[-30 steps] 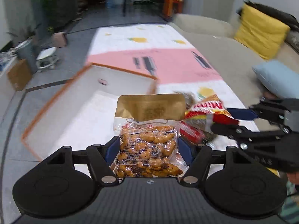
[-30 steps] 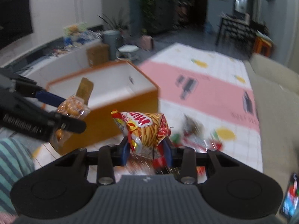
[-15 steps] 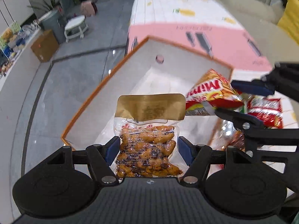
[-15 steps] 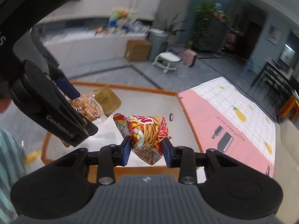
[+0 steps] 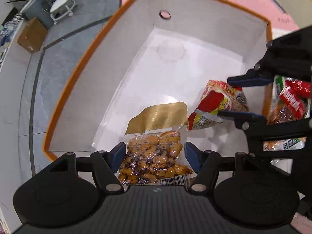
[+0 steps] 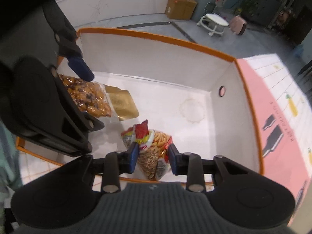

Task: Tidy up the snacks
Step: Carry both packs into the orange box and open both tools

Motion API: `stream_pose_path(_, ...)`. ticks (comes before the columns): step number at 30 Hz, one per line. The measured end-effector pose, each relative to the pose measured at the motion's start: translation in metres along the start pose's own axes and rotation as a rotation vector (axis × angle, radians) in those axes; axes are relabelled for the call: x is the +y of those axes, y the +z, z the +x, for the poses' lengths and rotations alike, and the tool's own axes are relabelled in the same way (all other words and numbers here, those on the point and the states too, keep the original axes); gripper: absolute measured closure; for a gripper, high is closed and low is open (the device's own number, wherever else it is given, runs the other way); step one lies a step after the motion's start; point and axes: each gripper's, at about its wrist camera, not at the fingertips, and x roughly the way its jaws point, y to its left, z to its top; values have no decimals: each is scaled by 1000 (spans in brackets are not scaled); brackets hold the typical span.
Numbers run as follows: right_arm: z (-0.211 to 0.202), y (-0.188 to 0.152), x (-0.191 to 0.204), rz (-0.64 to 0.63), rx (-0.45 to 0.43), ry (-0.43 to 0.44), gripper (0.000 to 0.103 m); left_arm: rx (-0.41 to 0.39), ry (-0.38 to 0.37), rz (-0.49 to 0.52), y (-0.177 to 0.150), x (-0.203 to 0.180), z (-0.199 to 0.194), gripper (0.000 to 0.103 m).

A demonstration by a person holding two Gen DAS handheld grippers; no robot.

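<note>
From my left gripper's camera, my left gripper (image 5: 153, 155) points down into the box (image 5: 93, 58), an orange-edged carton with white inside walls and a white floor. Between its blue pads (image 5: 119, 153) sits the clear packet of nuts (image 5: 154, 156), gold top flap toward twelve o'clock, barcode end nearest the camera. The pads press the packet on both sides, so this gripper is clamped on it. At about three o'clock my right gripper (image 5: 237, 97) reaches in over the box's right wall, its blue fingers pinching the red and yellow bag of sticks (image 5: 214, 105), which hangs above the white floor. Outside the box, at three to four o'clock, more wrapped snacks (image 5: 290, 103) lie in a pile. A round hole (image 5: 164, 15) shows in the far wall at twelve o'clock.

From my right gripper's camera, my right gripper (image 6: 153, 159) is closed on the bag of sticks (image 6: 154, 146), both pads squeezing its crumpled middle above the box floor near the near wall. At nine to ten o'clock my left gripper (image 6: 85, 95) holds the packet of nuts (image 6: 87, 95) inside the box (image 6: 156, 37), its gold flap pointing toward the centre. Beyond the box at three o'clock lies a pink and white mat (image 6: 282, 107); at one o'clock stand a white stool (image 6: 215, 22) and a cardboard carton (image 6: 180, 6).
</note>
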Motion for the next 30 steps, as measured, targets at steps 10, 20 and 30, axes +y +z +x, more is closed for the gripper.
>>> stream_pose_path(10, 6, 16, -4, 23, 45, 44, 69, 77, -11, 12, 2, 3, 21, 26)
stream_pose_path(20, 4, 11, -8, 83, 51, 51, 59, 67, -1, -9, 4, 3, 14, 19)
stream_pose_path(30, -14, 10, -5, 101, -3, 14, 40, 4, 20, -5, 2, 2, -12, 15)
